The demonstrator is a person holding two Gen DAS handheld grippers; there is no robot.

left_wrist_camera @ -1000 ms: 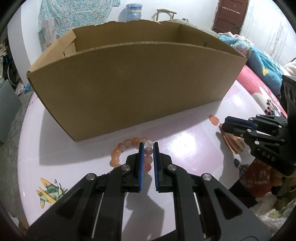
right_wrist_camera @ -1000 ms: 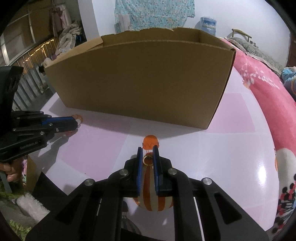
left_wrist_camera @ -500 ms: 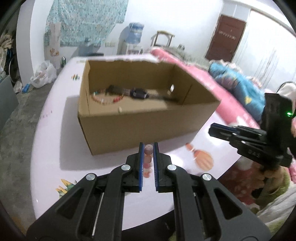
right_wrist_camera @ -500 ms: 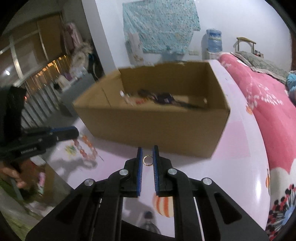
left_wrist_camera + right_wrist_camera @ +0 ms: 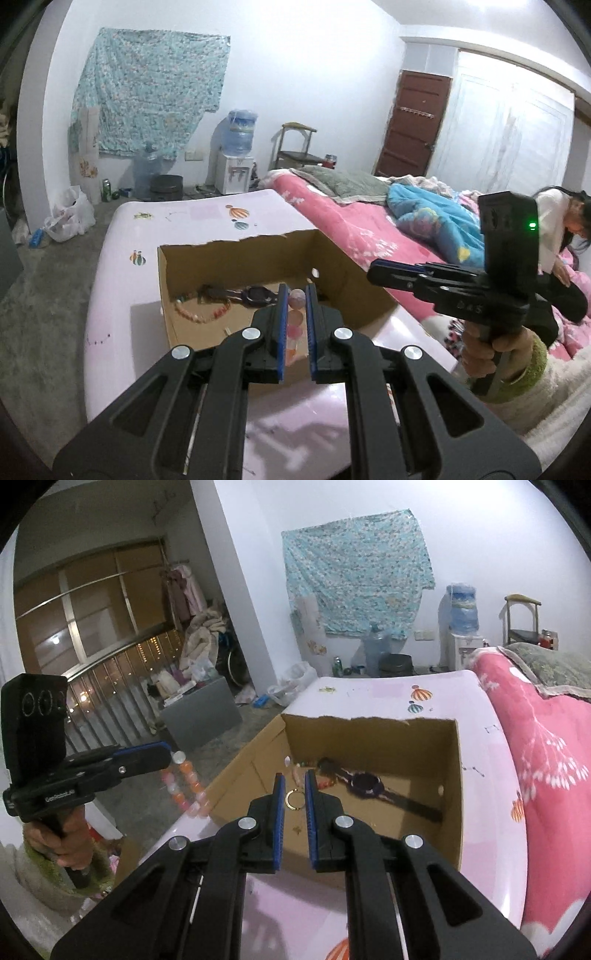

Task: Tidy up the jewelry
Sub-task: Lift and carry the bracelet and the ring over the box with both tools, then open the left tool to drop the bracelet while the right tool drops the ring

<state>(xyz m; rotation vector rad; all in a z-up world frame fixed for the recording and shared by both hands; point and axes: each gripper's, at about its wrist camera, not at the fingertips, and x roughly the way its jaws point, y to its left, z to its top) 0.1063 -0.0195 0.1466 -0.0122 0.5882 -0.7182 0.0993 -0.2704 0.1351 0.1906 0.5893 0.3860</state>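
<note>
My left gripper is shut on a bracelet of orange and pink beads, which hangs from its blue pads above the near wall of an open cardboard box. In the right wrist view that bracelet dangles from the left gripper, left of the box. My right gripper is shut on a small gold ring, raised over the box's near edge. A dark watch and a bead strand lie on the box floor.
The box stands on a pale pink table with balloon stickers. A bed with pink bedding runs along the table's right side, and a person sits on it. The right gripper hovers right of the box. A railing lies far left.
Both grippers have risen from table level to above the box rim, lifting the bead bracelet and the ring off the table. The inside of the box has come into view.
</note>
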